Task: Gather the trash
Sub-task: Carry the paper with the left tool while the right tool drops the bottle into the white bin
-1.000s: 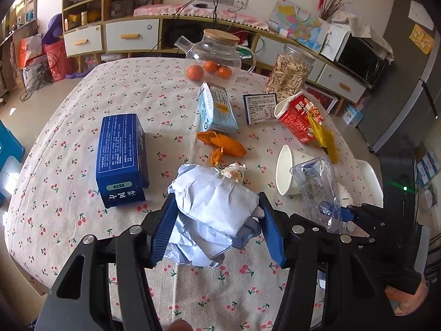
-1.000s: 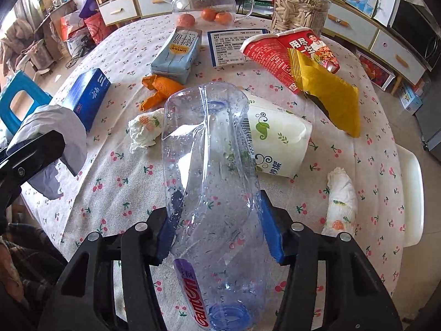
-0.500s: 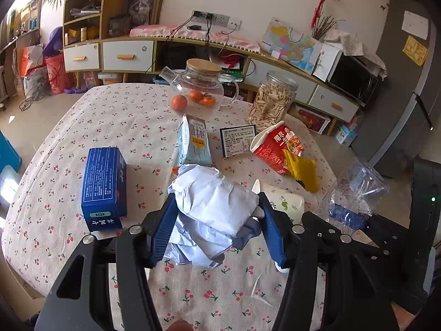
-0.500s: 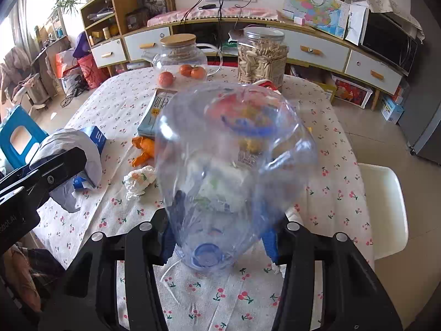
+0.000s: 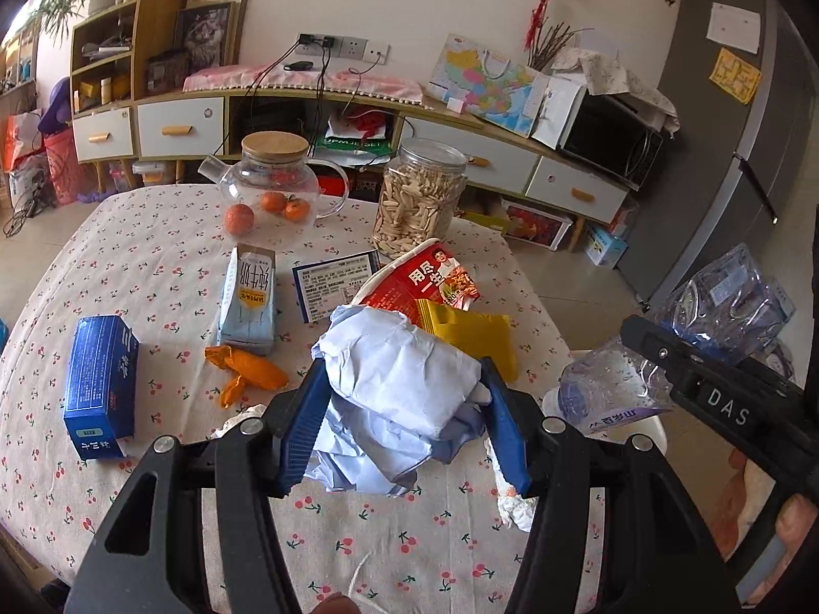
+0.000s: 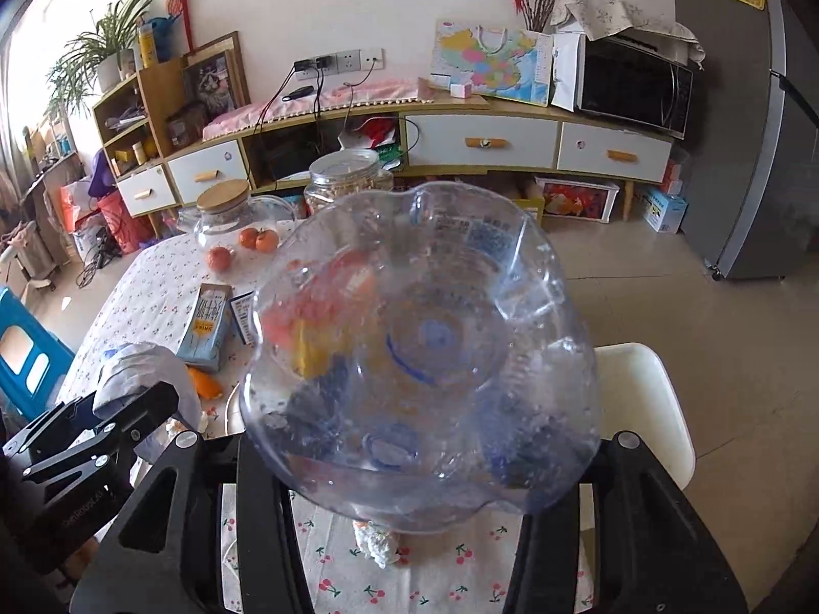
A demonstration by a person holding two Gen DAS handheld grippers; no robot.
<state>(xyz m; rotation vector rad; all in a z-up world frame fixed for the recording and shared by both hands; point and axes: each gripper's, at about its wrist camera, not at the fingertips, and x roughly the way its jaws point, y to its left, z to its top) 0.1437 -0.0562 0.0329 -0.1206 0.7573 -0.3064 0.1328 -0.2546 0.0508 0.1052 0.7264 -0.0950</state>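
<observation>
1. my left gripper (image 5: 404, 419) is clamped on a crumpled wad of pale blue-white paper (image 5: 404, 389). both blue pads press its sides, and the wad is lifted clear of the round table with the cherry-print cloth (image 5: 153, 256).
2. my right gripper (image 6: 409, 465) holds a crushed clear plastic bottle (image 6: 419, 358). its jaws have just been closing, with the bottle between them. the bottle's base faces the right wrist camera and hides the pads. in the left wrist view the bottle (image 5: 716, 317) is pinched by a black finger and held off the right edge of the table.
3. items lying on the cloth:
   - dark blue rectangular carton (image 5: 100, 389), near the left edge.
   - light blue milk carton (image 5: 248, 302), on its side.
   - orange peel pieces (image 5: 245, 371), just in front of the milk carton.
   - white printed card with a blue border (image 5: 335, 289), flat beside the milk carton.
   - red printed paper bowl (image 5: 419, 284), tipped over, with a yellow foil packet (image 5: 471, 337) against it.
   - crumpled white tissue (image 5: 512, 501), below my left gripper's right finger.
4. items standing at the far side of the table:
   - glass teapot with a wooden lid (image 5: 274, 179), with 3 small oranges (image 5: 274, 202) by it; i cannot tell if they are inside.
   - clear jar of pale seeds (image 5: 417, 199).
5. a white chair seat (image 6: 640, 399) stands just beside the table's right edge.
</observation>
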